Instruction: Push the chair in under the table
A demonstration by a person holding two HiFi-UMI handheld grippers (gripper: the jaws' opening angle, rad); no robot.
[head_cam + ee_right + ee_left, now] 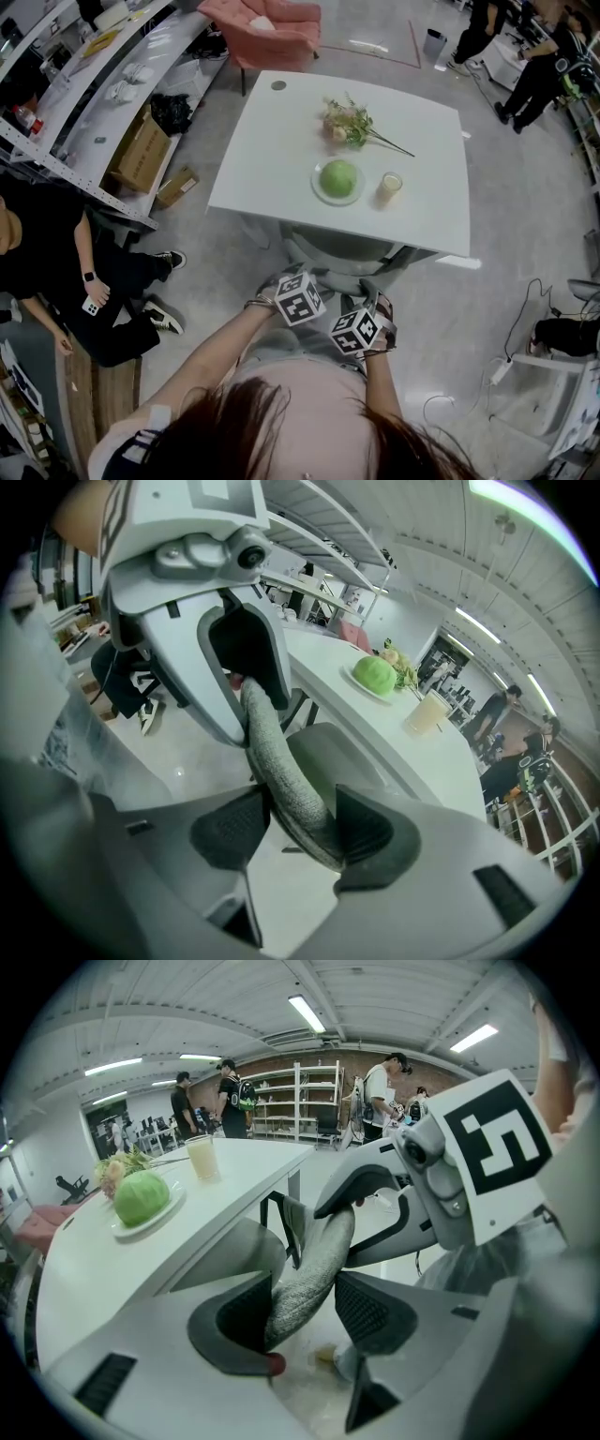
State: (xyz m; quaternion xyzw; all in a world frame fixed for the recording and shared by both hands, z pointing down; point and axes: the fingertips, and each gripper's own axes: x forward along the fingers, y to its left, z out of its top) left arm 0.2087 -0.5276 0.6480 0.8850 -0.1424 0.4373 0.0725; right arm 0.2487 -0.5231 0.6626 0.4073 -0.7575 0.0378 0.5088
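The left gripper (309,1312) is clamping the chair (341,247) by its padded back rim, and the right gripper (295,829) is clamping the same rim beside it. The chair is sitting half under the table (281,141). It is probably handling light and stiff, its padding yielding slightly.

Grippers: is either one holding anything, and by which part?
Yes. The left gripper and the right gripper each clamp the chair by the top rim of its grey fabric backrest.
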